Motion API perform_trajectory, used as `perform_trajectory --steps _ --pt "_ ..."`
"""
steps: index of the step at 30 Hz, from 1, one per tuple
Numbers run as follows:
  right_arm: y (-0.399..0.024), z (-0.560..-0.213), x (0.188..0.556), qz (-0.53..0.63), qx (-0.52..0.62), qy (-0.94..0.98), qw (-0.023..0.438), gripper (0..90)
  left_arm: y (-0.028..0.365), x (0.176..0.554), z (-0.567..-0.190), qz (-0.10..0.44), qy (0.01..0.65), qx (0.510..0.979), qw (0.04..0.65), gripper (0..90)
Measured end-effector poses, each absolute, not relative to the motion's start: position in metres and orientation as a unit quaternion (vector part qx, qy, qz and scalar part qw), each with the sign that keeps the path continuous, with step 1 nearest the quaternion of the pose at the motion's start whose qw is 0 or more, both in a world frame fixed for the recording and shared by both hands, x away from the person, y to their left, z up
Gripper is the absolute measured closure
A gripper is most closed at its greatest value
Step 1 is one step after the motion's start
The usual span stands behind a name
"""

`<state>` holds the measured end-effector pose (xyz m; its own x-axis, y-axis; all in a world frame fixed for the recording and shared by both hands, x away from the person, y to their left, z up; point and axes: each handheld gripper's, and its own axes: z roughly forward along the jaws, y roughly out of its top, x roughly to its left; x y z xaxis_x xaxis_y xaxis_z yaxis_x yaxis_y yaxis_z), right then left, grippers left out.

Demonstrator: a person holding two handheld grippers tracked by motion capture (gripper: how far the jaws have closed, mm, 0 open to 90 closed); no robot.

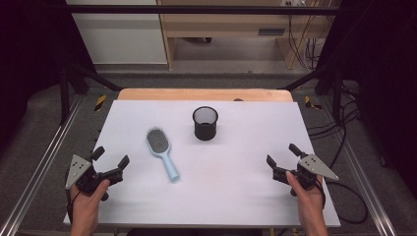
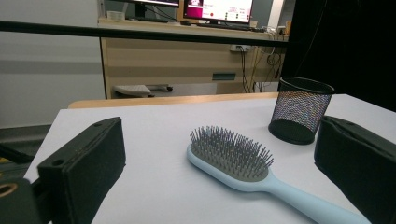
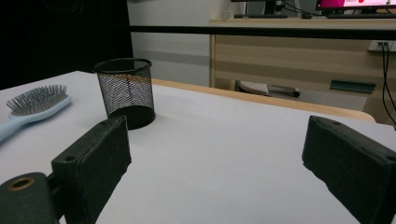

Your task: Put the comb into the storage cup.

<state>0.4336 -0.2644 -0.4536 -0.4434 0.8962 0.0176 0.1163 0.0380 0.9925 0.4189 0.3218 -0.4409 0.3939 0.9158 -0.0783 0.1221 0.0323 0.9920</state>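
Note:
A light blue hairbrush (image 1: 161,152) lies bristles up on the white table (image 1: 236,196), left of centre, its handle toward the front. In the left gripper view the hairbrush (image 2: 243,168) lies just ahead between the jaws. A black mesh cup (image 1: 205,123) stands upright behind it, near the table's middle; the same cup (image 3: 125,92) is ahead at the left in the right gripper view. My left gripper (image 1: 110,157) rests at the front left, open and empty. At the front right my right gripper (image 1: 283,155) is open too, with nothing between its jaws.
A wooden strip (image 1: 204,94) runs along the table's far edge. Metal frame rails (image 1: 39,167) flank both sides, and cables (image 1: 351,196) trail at the right. Behind the table stand wooden furniture (image 1: 221,29) and a white cabinet (image 1: 118,34).

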Motion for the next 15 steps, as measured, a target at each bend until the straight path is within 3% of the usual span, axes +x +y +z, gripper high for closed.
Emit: perform_trajectory --steps 12,15 --pt "-0.258 -0.456 0.435 0.549 0.395 0.654 0.340 6.7 0.302 0.416 -0.436 0.319 0.413 0.620 0.586 4.7" --pt "-0.259 -0.456 0.435 0.545 0.397 0.656 0.340 6.7 0.293 0.416 -0.437 0.312 0.408 0.636 0.576 10.0"
